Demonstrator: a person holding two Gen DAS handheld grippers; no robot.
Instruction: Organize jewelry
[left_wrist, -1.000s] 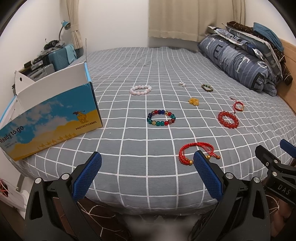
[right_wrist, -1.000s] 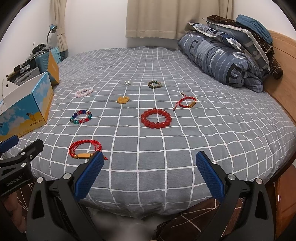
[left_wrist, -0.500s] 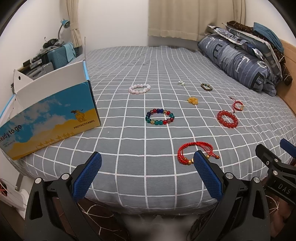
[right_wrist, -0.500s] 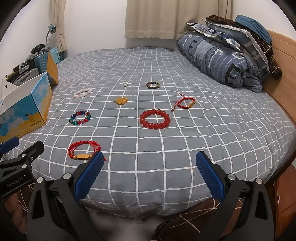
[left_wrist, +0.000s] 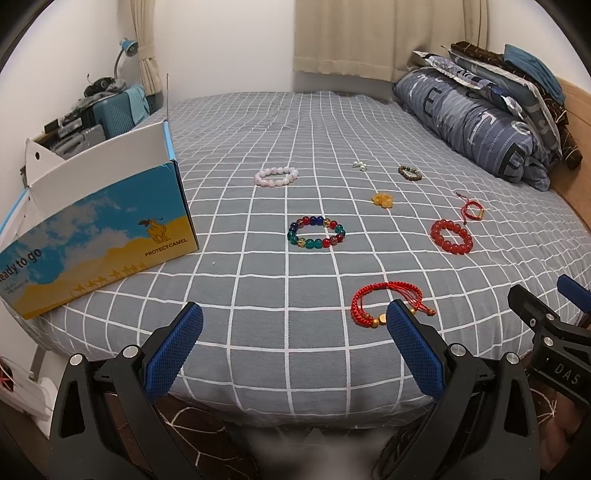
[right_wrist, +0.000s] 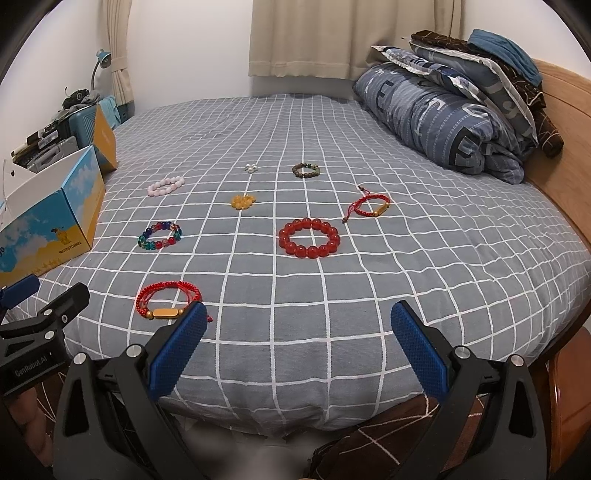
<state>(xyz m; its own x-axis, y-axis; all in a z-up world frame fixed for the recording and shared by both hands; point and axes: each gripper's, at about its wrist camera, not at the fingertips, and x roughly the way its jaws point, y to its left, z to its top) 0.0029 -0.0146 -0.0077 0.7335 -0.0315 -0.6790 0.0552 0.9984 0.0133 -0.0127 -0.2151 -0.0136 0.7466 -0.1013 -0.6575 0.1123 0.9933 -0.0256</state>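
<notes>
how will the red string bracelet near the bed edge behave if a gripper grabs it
The red string bracelet is woven cord in loose loops, so it will probably go floppy and dangle rather than keep its ring shape. Its gold bar and beads sit on one side, so that end likely hangs lowest. The loose knotted tails may drag on the bedsheet.

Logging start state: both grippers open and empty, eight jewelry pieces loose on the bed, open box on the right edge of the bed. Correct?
One error: the open box sits at the left edge of the bed, as the left wrist view shows. The rest holds: left gripper and right gripper have jaws apart and empty, and eight pieces lie loose, the red cord bracelet nearest.
</notes>
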